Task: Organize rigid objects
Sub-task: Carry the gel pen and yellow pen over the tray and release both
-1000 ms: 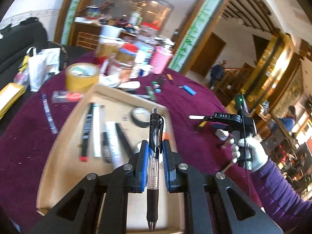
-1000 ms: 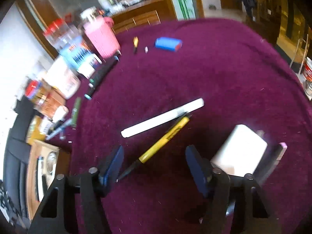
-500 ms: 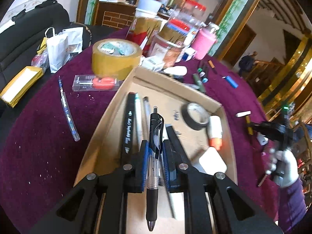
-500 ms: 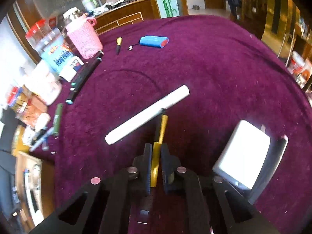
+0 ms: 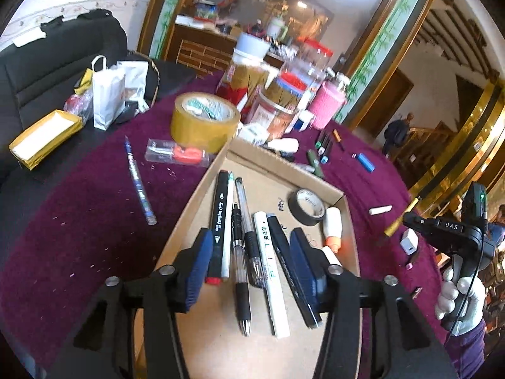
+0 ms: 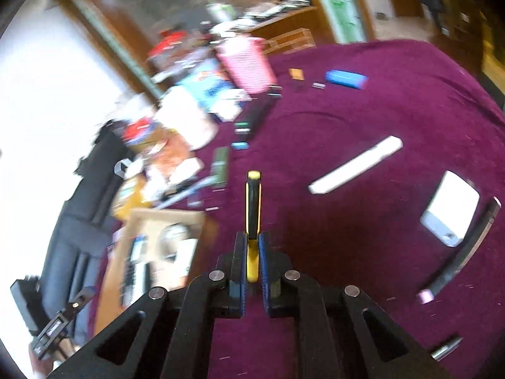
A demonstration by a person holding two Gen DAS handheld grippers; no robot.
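Our left gripper (image 5: pixel 249 262) tilts down over the box (image 5: pixel 342 195), jaws opening, pen (image 5: pixel 239 252) released; our right gripper (image 6: pixel 251 259) clamps the yellow pen (image 6: pixel 253 202) above the cloth (image 6: pixel 363 113).

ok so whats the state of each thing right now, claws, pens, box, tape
left claw: opening, nothing gripped
black gel pen: lying loose in the box
cardboard box: open-topped, holding pens and markers
black tape roll: lying flat in the box
right claw: shut on the yellow pen
white stick: lying on the cloth
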